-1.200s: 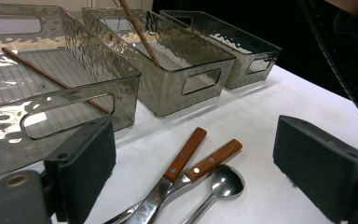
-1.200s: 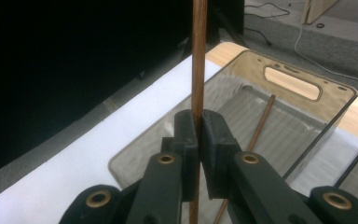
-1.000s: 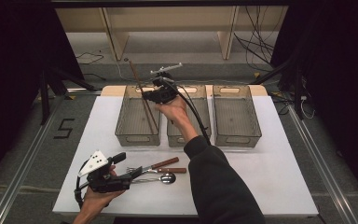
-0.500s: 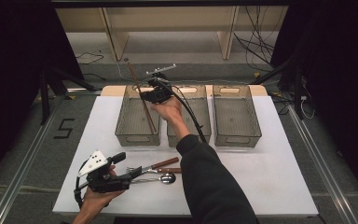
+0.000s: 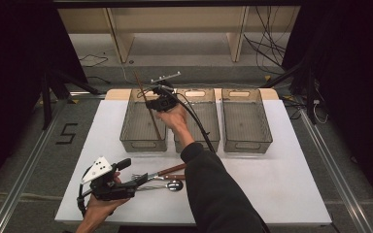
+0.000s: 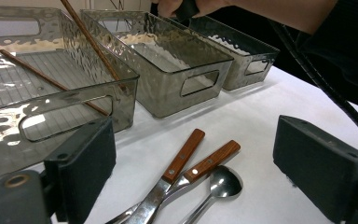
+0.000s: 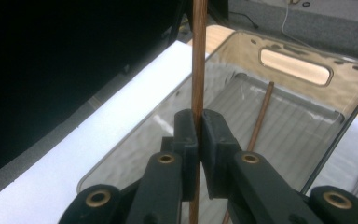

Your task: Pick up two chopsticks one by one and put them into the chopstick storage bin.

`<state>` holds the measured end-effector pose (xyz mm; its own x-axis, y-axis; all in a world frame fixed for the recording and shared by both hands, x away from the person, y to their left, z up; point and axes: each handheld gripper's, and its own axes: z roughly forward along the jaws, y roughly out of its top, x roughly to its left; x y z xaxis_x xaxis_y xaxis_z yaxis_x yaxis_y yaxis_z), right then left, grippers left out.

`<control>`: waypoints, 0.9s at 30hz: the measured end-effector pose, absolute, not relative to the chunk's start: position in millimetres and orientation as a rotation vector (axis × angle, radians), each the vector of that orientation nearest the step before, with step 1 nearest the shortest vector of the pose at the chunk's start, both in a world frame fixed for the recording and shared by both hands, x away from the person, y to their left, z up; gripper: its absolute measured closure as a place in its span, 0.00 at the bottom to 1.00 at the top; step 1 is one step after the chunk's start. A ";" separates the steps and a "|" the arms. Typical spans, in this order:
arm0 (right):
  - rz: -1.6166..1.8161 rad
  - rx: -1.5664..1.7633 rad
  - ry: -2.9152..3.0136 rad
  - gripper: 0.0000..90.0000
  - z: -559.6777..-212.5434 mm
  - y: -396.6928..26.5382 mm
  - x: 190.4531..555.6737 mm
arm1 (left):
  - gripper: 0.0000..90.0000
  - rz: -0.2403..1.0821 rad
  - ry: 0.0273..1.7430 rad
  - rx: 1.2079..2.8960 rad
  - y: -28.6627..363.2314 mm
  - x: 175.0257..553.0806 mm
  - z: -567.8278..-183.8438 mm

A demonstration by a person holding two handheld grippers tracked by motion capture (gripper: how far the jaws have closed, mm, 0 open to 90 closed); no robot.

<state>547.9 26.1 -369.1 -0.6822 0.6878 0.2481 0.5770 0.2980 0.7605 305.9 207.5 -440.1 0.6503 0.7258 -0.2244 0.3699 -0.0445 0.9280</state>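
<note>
High view: the right gripper [image 5: 158,99] is clamping a wooden chopstick [image 5: 148,108] over the left bin [image 5: 143,141], the stick slanting down into it. Nearer the person, the left gripper [image 5: 135,180] is resting with its tips beside the cutlery [image 5: 167,175]. A "5" marking [image 5: 66,133] is showing on the floor (the sole legible writing).

Left gripper view: the jaws are standing wide, nothing between the pads, the wooden-handled cutlery and a spoon [image 6: 216,185] lying just ahead. A second chopstick [image 6: 51,81] is lying in the left bin beyond, partly blurred by its rippled wall.

Right gripper view: the pads are pinching the chopstick [image 7: 198,70] upright, its ends being cut off by the frame.
</note>
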 end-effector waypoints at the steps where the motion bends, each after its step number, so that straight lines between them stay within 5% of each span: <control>1: 1.339 1.195 2.426 0.95 -370.7 25.9 548.1 | 0.14 0.367 0.908 1.656 207.7 306.0 -440.1; 14: 1.278 1.263 2.429 0.94 -383.7 25.4 548.0 | 0.14 0.366 0.910 1.656 207.6 305.9 -440.1; 27: 1.307 1.289 2.404 0.73 -375.4 15.5 544.2 | 0.14 0.366 0.912 1.656 207.7 306.0 -440.3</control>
